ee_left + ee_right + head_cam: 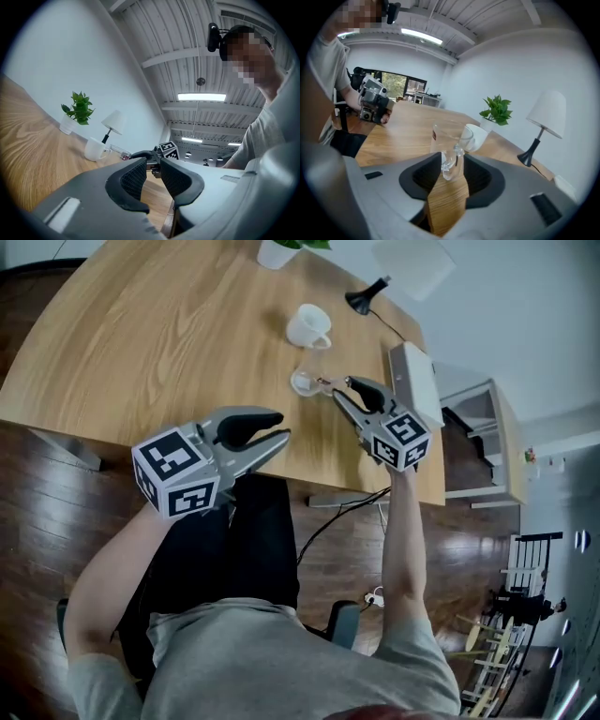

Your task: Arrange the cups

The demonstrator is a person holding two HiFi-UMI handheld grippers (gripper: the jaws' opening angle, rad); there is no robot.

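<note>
Wooden desk (pixel 159 343) in view: white mug (pixel 307 326) sits far right, clear glass cup (pixel 304 382) just nearer, plant pot (pixel 277 253) and black lamp (pixel 362 300) along the far edge.

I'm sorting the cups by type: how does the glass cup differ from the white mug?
The glass cup is clear; the white mug is opaque. The glass cup's handle sits between the right gripper's jaws; the white mug stands free just beyond it. Both are upright and have a handle.
</note>
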